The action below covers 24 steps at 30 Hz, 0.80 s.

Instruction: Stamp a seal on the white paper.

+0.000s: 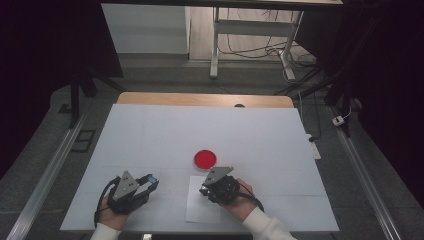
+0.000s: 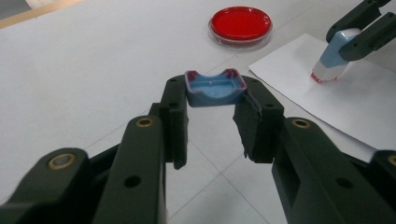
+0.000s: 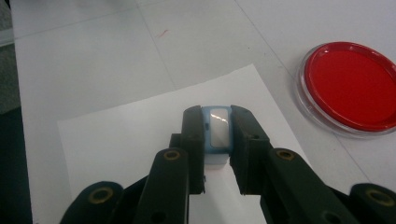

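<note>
One round clear dish with red filling [image 1: 205, 158], one white paper sheet [image 1: 199, 210], both on white desk [image 1: 150, 135]. Left claw [image 2: 212, 91] clamps blue plastic cap [image 2: 215, 87] above desk. Right claw [image 3: 218, 128] clamps blue stamp body [image 3: 217, 133], pressed on sheet. Grey floor, cables behind.

Blue stamp [image 3: 217, 133], upright, its red-inked base pressed on the white paper sheet [image 3: 121, 144]. Blue stamp cap [image 2: 215, 87], hollow side up with red-stained rim, held above the table, well left of the stamp.
</note>
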Each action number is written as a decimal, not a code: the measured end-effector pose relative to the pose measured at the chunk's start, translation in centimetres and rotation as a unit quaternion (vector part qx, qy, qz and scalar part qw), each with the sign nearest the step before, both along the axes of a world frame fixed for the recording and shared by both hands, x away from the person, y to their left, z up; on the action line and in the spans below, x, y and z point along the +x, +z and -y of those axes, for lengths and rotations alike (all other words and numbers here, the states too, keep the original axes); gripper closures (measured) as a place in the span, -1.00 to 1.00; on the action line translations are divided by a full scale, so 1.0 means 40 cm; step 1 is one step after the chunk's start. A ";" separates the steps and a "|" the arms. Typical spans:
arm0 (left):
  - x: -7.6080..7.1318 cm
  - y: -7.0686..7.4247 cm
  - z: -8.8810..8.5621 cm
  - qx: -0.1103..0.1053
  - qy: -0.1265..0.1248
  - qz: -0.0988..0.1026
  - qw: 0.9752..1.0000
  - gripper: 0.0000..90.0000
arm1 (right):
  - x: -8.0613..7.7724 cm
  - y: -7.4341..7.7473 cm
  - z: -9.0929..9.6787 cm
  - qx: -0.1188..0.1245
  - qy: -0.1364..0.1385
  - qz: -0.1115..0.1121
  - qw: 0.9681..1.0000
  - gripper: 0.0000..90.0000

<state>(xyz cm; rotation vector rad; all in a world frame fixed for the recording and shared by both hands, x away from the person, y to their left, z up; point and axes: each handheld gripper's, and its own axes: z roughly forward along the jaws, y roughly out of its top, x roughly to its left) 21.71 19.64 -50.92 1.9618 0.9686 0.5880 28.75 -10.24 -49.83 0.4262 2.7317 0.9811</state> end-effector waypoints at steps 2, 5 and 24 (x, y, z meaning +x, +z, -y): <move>0.001 -0.001 -0.001 -0.001 0.000 -0.001 1.000 0.44 | -0.004 0.002 -0.003 -0.003 -0.001 0.003 1.000 0.68; 0.000 0.001 -0.002 0.000 0.000 0.000 1.000 0.44 | -0.003 0.004 0.001 0.004 0.002 0.007 1.000 0.67; 0.001 0.000 -0.004 -0.001 0.000 0.000 1.000 0.44 | 0.013 0.044 0.054 0.083 -0.022 -0.007 0.996 0.67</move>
